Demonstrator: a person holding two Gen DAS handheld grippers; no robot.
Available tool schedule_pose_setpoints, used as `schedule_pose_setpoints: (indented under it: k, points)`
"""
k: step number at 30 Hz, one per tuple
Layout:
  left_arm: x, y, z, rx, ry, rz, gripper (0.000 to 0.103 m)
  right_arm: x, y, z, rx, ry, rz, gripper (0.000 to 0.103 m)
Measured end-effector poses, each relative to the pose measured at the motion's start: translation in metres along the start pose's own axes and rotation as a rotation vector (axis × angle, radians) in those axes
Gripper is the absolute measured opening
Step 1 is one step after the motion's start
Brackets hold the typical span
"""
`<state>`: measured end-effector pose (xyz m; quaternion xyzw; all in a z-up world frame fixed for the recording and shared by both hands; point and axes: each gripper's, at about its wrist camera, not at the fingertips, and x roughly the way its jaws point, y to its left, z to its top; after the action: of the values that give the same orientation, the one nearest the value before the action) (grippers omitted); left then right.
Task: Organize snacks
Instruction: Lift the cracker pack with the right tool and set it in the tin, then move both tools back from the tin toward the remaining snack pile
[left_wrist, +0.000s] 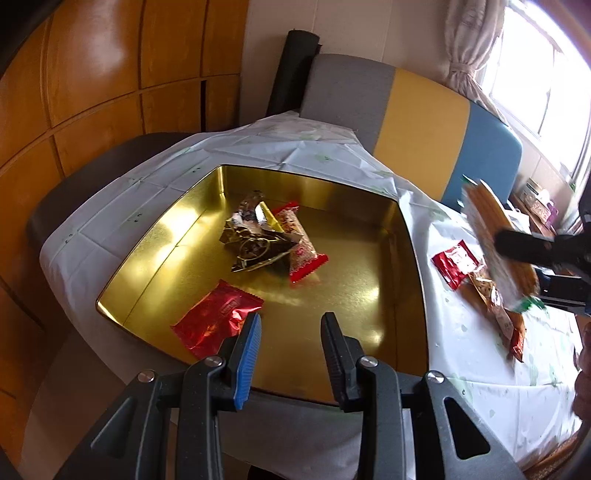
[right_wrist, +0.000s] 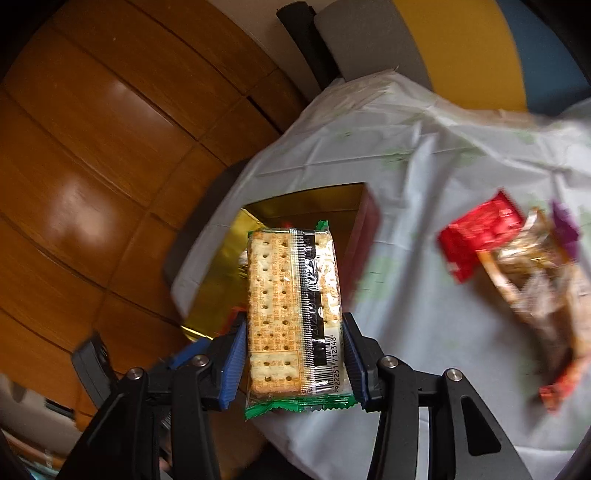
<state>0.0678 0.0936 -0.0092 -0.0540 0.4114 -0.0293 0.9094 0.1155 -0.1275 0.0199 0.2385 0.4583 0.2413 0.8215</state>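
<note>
A gold tin tray (left_wrist: 369, 295) sits on the white tablecloth. In it lie a red foil packet (left_wrist: 216, 323), a pile of gold and dark wrappers (left_wrist: 255, 236) and a red-ended snack bar (left_wrist: 301, 245). My left gripper (left_wrist: 291, 325) is open and empty above the tray's near edge. My right gripper (right_wrist: 293, 332) is shut on a cracker packet (right_wrist: 291, 314) with green ends and holds it above the table, right of the tray (right_wrist: 221, 291). The packet (left_wrist: 495, 243) also shows blurred in the left wrist view. A red packet (left_wrist: 456, 263) and brown snack bags (left_wrist: 498, 317) lie on the cloth.
The table is covered by a white cloth (left_wrist: 498, 387). A chair back (left_wrist: 417, 122) in grey, yellow and blue stands behind the table. Wooden floor (right_wrist: 92, 147) lies to the left. A window with a curtain (left_wrist: 469, 48) is at the far right.
</note>
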Motion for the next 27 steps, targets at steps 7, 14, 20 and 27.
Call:
schedule_pose_setpoints:
  k: [7, 14, 20, 27]
  points:
    - [0.002, 0.005, 0.000, -0.019, 0.007, 0.006, 0.034, 0.043, 0.013, -0.006, 0.014, 0.035, -0.008, 0.060]
    - [0.004, 0.003, -0.003, -0.022, 0.012, 0.013, 0.034, 0.045, 0.008, -0.023, -0.034, 0.060, -0.044, 0.060]
    - [0.004, -0.001, -0.005, -0.010, 0.014, 0.017, 0.034, 0.031, 0.009, -0.033, -0.114, 0.014, -0.102, 0.060]
    - [0.003, -0.003, -0.005, -0.005, 0.012, 0.012, 0.034, 0.015, 0.018, -0.042, -0.220, -0.070, -0.187, 0.086]
